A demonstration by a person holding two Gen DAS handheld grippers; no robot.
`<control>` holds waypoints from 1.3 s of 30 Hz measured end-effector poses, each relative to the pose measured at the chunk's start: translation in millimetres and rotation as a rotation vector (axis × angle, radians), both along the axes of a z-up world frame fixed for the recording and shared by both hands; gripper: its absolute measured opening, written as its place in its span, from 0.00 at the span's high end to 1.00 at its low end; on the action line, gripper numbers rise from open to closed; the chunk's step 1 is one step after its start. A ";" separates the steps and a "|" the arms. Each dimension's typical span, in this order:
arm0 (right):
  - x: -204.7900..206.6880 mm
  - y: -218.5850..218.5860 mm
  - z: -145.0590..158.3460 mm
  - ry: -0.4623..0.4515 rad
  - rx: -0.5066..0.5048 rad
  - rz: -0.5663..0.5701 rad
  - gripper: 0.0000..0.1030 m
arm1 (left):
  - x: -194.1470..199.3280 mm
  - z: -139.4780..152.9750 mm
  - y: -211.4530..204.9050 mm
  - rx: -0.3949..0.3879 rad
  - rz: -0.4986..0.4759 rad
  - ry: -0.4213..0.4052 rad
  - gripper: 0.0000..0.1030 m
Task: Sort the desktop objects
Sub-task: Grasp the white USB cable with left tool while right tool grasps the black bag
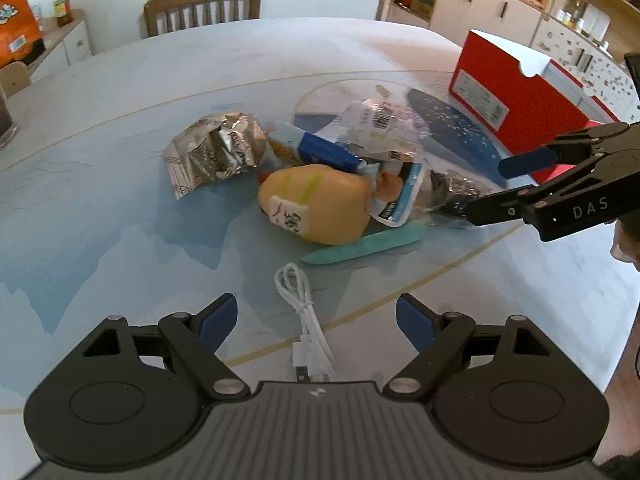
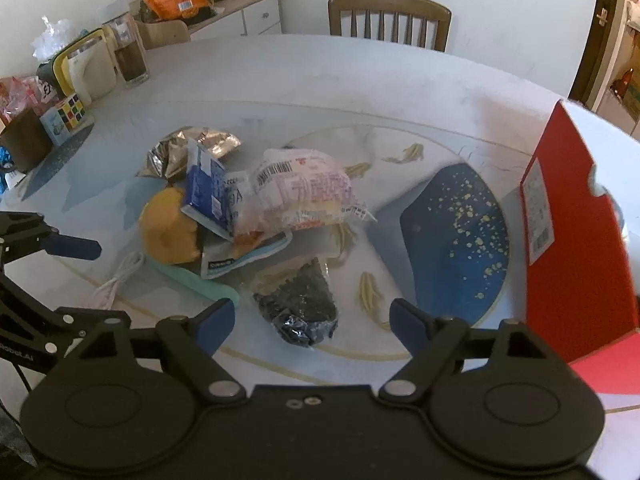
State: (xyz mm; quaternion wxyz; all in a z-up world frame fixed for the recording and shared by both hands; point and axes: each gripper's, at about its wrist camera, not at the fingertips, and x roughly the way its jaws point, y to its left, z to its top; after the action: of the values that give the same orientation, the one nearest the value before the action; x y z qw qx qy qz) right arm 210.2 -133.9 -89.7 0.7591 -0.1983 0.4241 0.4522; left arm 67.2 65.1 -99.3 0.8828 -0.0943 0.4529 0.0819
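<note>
1. A red box (image 1: 532, 112) with a white barcode label is stood open at the right edge of the table (image 1: 224, 64).
2. A heap of objects is gathered mid-table: a yellow plush (image 1: 316, 204) with a tag bearing characters, a crumpled silver wrapper (image 1: 216, 152), a clear barcoded packet (image 2: 296, 188), a blue carton (image 2: 204, 188), a dark packet (image 2: 298, 304).
3. The right gripper (image 2: 310, 318), marked "DAS" in the left view, is held wide, empty, above the dark packet.
4. The left gripper (image 1: 316, 320) is spread wide, empty, over a white cable (image 1: 306, 316).
5. A teal strip (image 1: 364, 248) is laid beside the plush.
</note>
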 end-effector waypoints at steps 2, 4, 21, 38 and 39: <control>2.0 1.7 -3.2 0.010 0.002 0.000 0.20 | -1.7 -1.5 -1.7 0.017 0.010 -0.010 0.16; 3.0 3.1 -6.2 0.015 0.001 0.000 0.23 | -2.8 -3.9 -2.1 0.019 0.022 -0.012 0.16; 4.1 9.5 -16.0 0.029 -0.026 0.019 0.44 | -6.5 -10.2 -11.6 0.091 0.044 -0.019 0.56; 8.1 3.3 -16.3 0.047 -0.018 -0.022 0.67 | -6.2 -7.8 -6.3 0.072 0.056 -0.015 0.91; 8.5 2.6 -15.4 0.046 -0.016 -0.026 0.69 | -6.1 -7.4 -6.0 0.070 0.058 -0.015 0.91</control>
State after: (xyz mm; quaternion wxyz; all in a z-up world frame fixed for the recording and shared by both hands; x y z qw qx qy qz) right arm 218.7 -131.3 -105.0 0.7534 -0.1884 0.4475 0.4435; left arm 61.1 59.0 -106.8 0.8861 -0.0769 0.4404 0.1226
